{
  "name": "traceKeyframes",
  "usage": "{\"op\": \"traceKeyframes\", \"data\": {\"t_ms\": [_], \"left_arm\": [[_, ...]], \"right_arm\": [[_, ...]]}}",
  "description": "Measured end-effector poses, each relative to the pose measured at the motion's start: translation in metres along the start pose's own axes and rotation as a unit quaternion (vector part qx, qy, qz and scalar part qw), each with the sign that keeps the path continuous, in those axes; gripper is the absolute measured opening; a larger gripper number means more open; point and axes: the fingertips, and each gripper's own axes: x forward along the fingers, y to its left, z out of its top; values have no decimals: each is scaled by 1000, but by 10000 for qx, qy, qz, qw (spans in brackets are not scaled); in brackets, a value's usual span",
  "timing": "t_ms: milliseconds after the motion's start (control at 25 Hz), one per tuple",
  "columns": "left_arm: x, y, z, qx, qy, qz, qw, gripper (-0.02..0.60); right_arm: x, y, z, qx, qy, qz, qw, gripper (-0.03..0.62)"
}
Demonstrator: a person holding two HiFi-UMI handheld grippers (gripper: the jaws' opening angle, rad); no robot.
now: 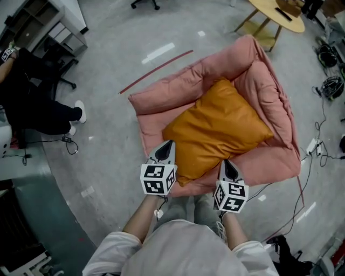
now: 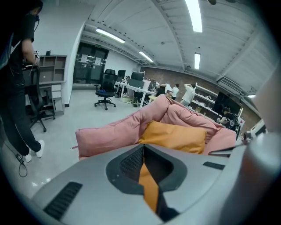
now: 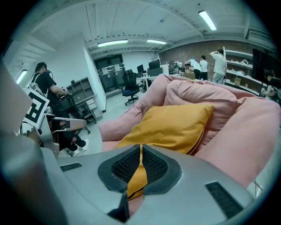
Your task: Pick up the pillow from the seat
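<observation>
An orange pillow (image 1: 215, 129) lies flat in a pink cushioned floor seat (image 1: 161, 99). My left gripper (image 1: 168, 143) is at the pillow's near-left edge, jaws shut with nothing pinched. My right gripper (image 1: 227, 161) is at the pillow's near edge, also shut. In the left gripper view the pillow (image 2: 175, 136) sits beyond the closed jaws (image 2: 143, 148), against the seat's pink wall (image 2: 109, 134); orange shows through the slit. In the right gripper view the pillow (image 3: 171, 125) fills the space just past the jaws (image 3: 140, 147), with the seat's padded side (image 3: 246, 132) on the right.
A person in black (image 1: 32, 102) sits on an office chair at the left, near shelves (image 1: 43, 21). A wooden table (image 1: 275, 13) stands behind the seat. Cables and a power strip (image 1: 314, 145) lie on the floor to the right. A red strip (image 1: 156, 70) crosses the grey floor.
</observation>
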Motion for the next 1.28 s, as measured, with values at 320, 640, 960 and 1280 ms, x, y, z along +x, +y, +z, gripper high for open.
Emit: {"op": "traceKeyframes", "data": {"t_ms": [320, 640, 960, 1280], "left_arm": [[54, -2, -18, 86, 262, -286, 9992, 91], [112, 5, -42, 230, 757, -688, 9945, 167], [178, 19, -70, 225, 1202, -842, 9889, 282], [243, 28, -90, 316, 1674, -1185, 9782, 359]], "right_arm": [[37, -9, -21, 26, 346, 111, 9993, 35], [68, -15, -37, 178, 674, -55, 9976, 144], [108, -19, -51, 34, 954, -201, 9952, 264], [143, -33, -57, 292, 1271, -271, 9911, 267]]}}
